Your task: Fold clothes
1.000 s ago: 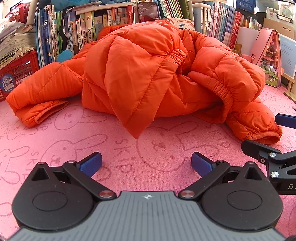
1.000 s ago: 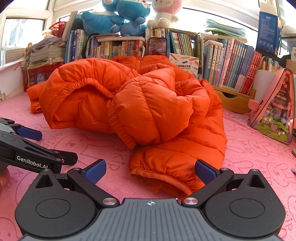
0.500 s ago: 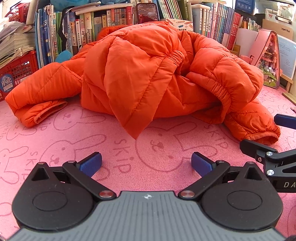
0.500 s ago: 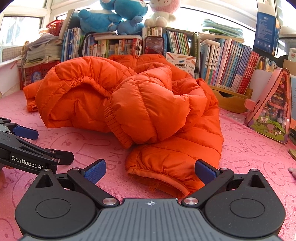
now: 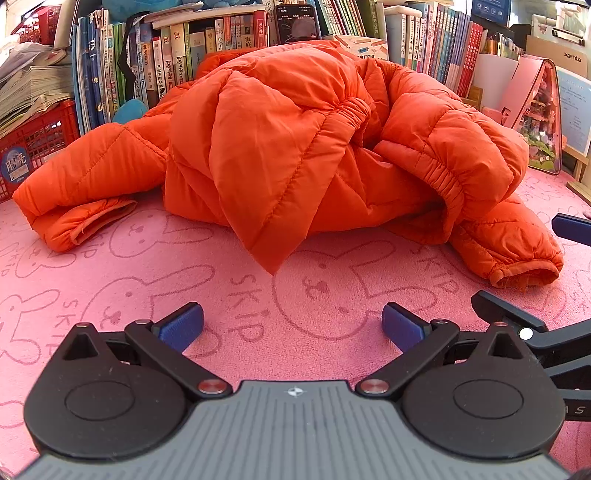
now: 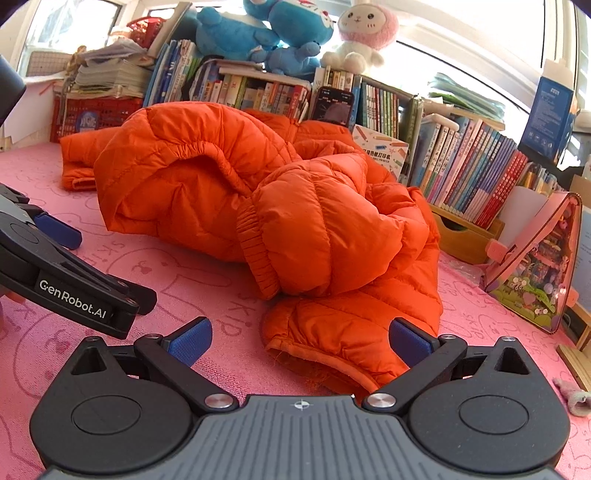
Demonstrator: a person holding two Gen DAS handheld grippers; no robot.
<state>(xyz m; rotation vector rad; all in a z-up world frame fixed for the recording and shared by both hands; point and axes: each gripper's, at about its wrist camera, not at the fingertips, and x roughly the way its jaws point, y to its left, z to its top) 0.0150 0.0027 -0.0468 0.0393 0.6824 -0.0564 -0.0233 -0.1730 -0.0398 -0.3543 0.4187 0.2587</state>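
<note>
Ahead of the left gripper (image 5: 291,326), on the pink mat (image 5: 110,295), the orange jacket (image 5: 295,147) lies in a loose, puffed heap, not folded flat. Its jaws stand wide apart and hold nothing, well short of the cloth. A pointed flap (image 5: 266,221) hangs toward the gripper; one sleeve (image 5: 74,206) trails off to the left, the other sleeve cuff (image 5: 517,266) to the right. The risk here, as I judge it, is the slick quilted shell: a pinch on one thin layer of the flap could slip, or drag the whole heap along instead of spreading it. Books (image 5: 166,66) and a phone (image 5: 297,24) stand just behind the jacket, so a hard pull or lift could knock them over.

From the right wrist, the right gripper (image 6: 299,341) is likewise spread wide and empty, with the cuff (image 6: 332,354) lying between its jaws' tips, close in front. The left gripper shows at the left edge. A bulging elastic-hemmed fold (image 6: 314,229) sits over the sleeve; closing too deep might catch both layers and keep the tangle. A pink case (image 6: 535,266) leans nearby on the right, within reach of a swinging sleeve.
</note>
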